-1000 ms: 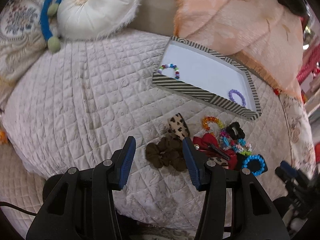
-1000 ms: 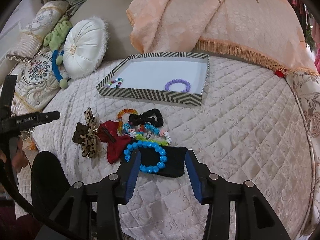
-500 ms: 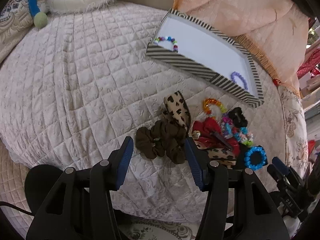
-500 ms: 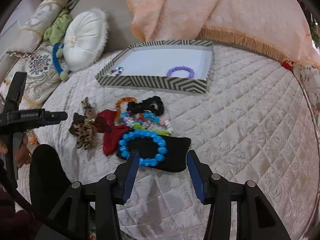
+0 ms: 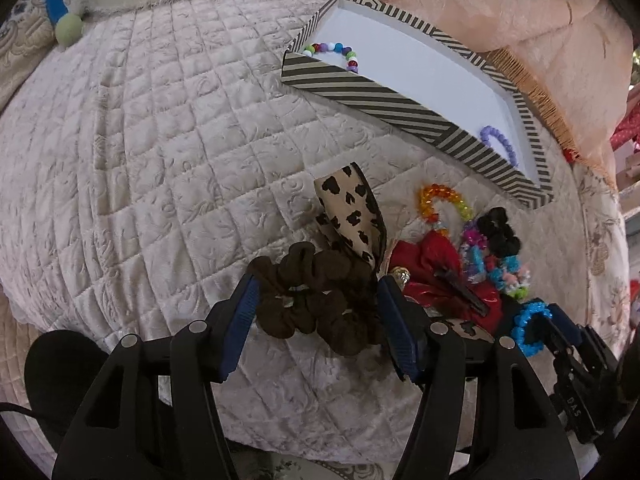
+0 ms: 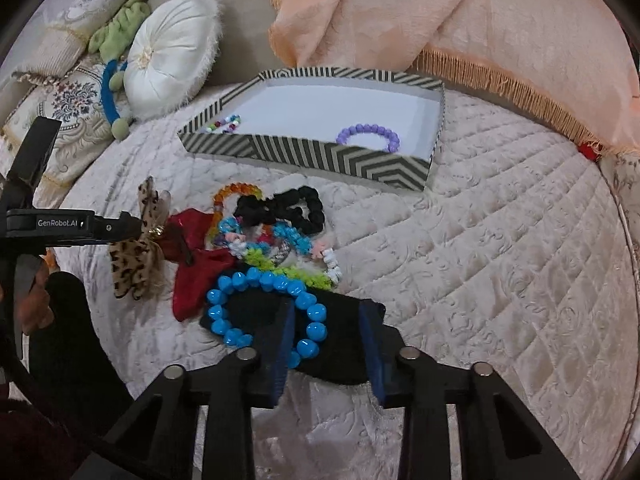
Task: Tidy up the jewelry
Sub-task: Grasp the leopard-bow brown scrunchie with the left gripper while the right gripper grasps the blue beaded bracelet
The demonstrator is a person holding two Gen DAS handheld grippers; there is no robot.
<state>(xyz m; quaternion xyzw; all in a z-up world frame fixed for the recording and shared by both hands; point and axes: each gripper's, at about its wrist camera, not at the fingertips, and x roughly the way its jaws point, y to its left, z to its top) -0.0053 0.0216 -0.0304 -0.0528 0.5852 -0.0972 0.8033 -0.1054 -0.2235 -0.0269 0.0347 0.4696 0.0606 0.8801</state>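
My left gripper (image 5: 317,282) points down at the quilt, its jaws opening wide on either side of a brown scrunchie (image 5: 316,300) without pressing it. My right gripper (image 6: 328,308) is closing. One finger stands inside the blue bead bracelet (image 6: 240,280), the other outside it on a black cloth piece (image 6: 344,360), so beads lie between the pads, which are still apart. A striped tray (image 6: 320,152) behind holds a purple bracelet (image 6: 368,134) and a multicolour bead bracelet (image 5: 332,50). The pile also has a leopard bow (image 5: 352,208), a red bow (image 6: 192,288) and a black scrunchie (image 6: 296,208).
A round white pillow (image 6: 172,68), an embroidered cushion (image 6: 68,120) and a green and blue plush toy (image 6: 116,80) lie at the back left. A peach fringed blanket (image 6: 440,20) is draped behind the tray. Bare quilt (image 6: 500,260) stretches to the right of the pile.
Both grippers have sunk closer to the pile. The left jaws widened around the brown scrunchie. The right jaws narrowed over the near side of the blue bracelet.
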